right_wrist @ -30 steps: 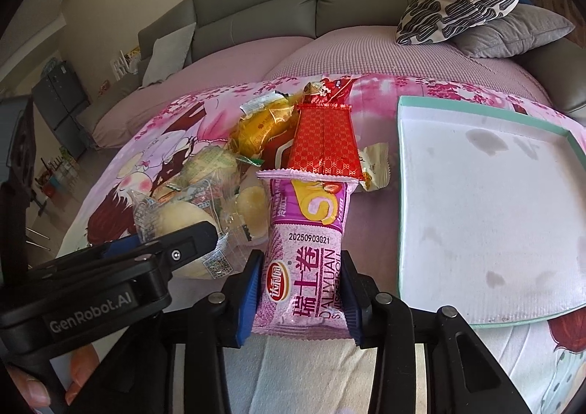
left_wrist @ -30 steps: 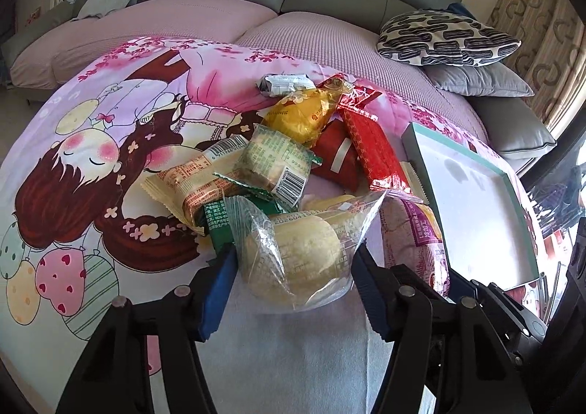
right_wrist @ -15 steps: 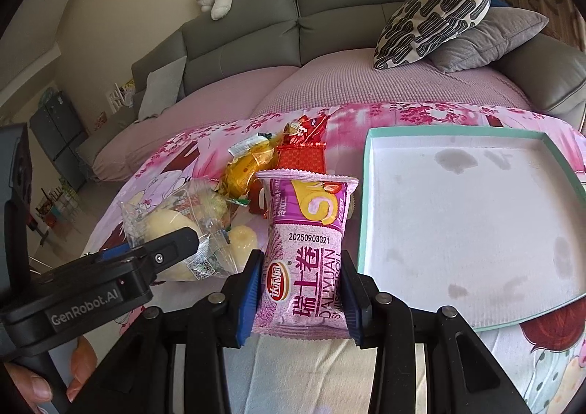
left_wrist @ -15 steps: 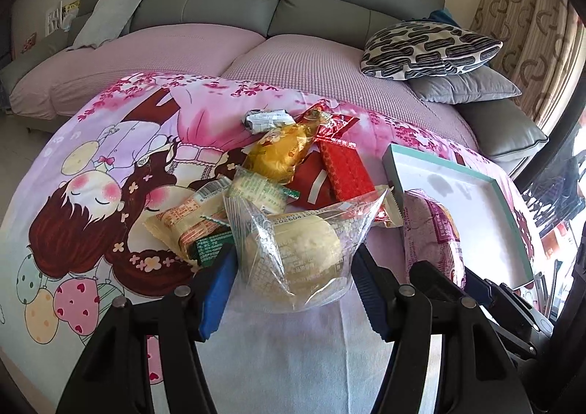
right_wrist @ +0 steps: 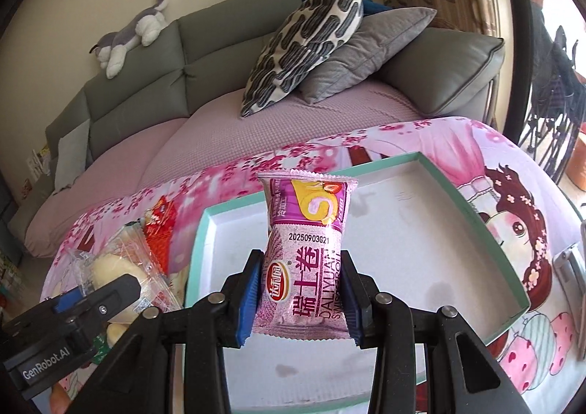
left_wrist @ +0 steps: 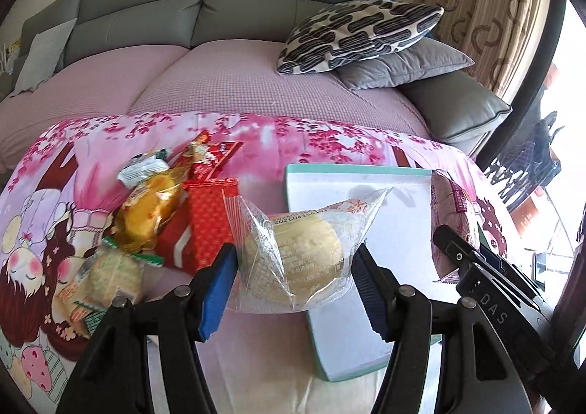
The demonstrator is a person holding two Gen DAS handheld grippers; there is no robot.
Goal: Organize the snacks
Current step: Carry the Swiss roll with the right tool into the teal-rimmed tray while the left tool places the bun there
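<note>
My left gripper (left_wrist: 293,267) is shut on a clear bag with a pale round bun (left_wrist: 293,252) and holds it above the near left edge of the white tray with a teal rim (left_wrist: 289,190). My right gripper (right_wrist: 301,289) is shut on a purple swiss roll packet (right_wrist: 306,252) and holds it upright over the tray (right_wrist: 476,216). The packet also shows at the right of the left wrist view (left_wrist: 454,216). The bun bag shows at the left of the right wrist view (right_wrist: 110,267).
A pile of snacks lies left of the tray on the pink cartoon blanket (left_wrist: 329,143): a yellow bag (left_wrist: 150,209), red packets (left_wrist: 208,216), a green-edged bun pack (left_wrist: 113,274). A grey sofa with a patterned pillow (left_wrist: 359,29) stands behind.
Both grippers have lifted their snacks off the pile and swung right, so the tray now lies under and ahead of them. The grips have not changed.
</note>
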